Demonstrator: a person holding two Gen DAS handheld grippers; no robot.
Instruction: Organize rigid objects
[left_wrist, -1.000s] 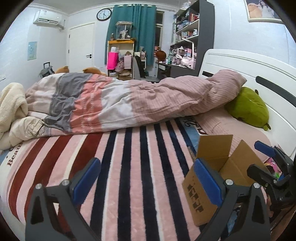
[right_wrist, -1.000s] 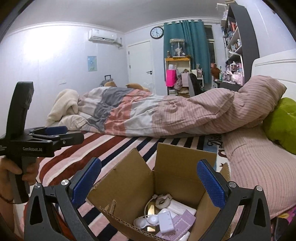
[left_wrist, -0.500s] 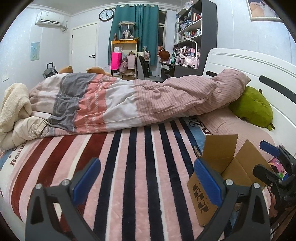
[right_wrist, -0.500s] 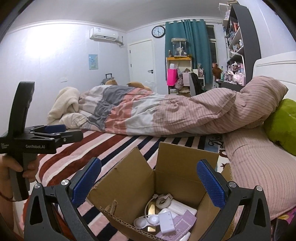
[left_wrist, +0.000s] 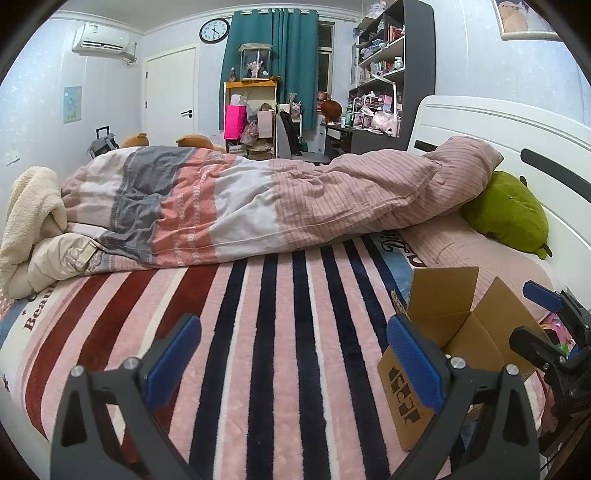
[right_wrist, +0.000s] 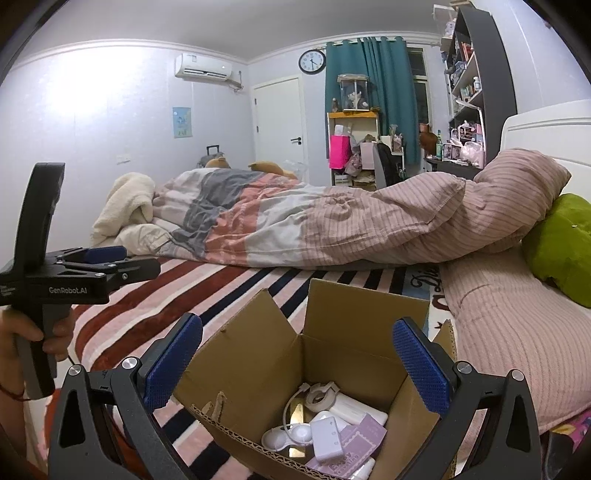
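Note:
An open cardboard box (right_wrist: 343, 332) stands on the striped bedspread, flaps up. Inside lie several small rigid items: a white charger-like block (right_wrist: 327, 439), a tape roll (right_wrist: 320, 397), a white case (right_wrist: 286, 437) and a purple card (right_wrist: 352, 448). My right gripper (right_wrist: 297, 360) is open and empty, held above the box's near side. My left gripper (left_wrist: 293, 356) is open and empty over the bare bedspread, left of the box (left_wrist: 448, 332). The left gripper also shows from the side in the right wrist view (right_wrist: 110, 264); the right gripper shows in the left wrist view (left_wrist: 546, 321).
A rumpled striped duvet (left_wrist: 258, 195) lies across the bed behind. A green plush (left_wrist: 509, 214) rests by the white headboard (left_wrist: 498, 129). A pink pillow (right_wrist: 509, 325) lies right of the box. A cream blanket (left_wrist: 29, 206) is bunched at far left.
The left gripper has drawn back and risen slightly, so the box sits farther right and lower in its view. The right gripper has barely moved. Both stay open.

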